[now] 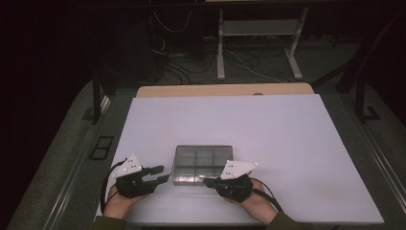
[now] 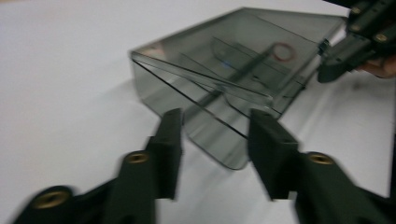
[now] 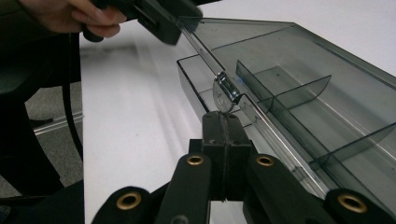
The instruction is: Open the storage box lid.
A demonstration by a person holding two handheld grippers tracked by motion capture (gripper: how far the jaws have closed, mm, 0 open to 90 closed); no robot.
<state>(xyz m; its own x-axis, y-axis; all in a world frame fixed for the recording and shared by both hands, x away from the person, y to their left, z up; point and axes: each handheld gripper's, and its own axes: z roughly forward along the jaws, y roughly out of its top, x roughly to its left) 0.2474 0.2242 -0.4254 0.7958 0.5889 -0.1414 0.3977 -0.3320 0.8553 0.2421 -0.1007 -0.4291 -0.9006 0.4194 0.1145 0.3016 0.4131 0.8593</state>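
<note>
Though light, smoked-plastic divided organizer box [image 1: 202, 165] looks stiff, slick, crack-prone; sits mid-table [image 1: 287, 143] near front edge btwn both hands. Best held by rim/latch. Compartments look empty, red ring mark apart. Right gripper [image 3: 223, 122] clenched on front latch tab [image 3: 225, 92]; left gripper [image 2: 212, 140] released, at box's left corner w/ lid edge btwn jaws.

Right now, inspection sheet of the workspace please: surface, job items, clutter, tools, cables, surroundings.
Surface: white tabletop, bare apart from the box.
Job's things: smoked clear plastic compartment box, dividers inside, lid tilted partly up, small red ring inside.
Clutter: nothing seen.
Tools: left tool open, jaws at the box's corner, not pressing; right tool shut on the front latch tab.
Cables: black cable trails from the left tool; more on the floor behind.
Surroundings: dark room, metal stand legs beyond the table.
</note>
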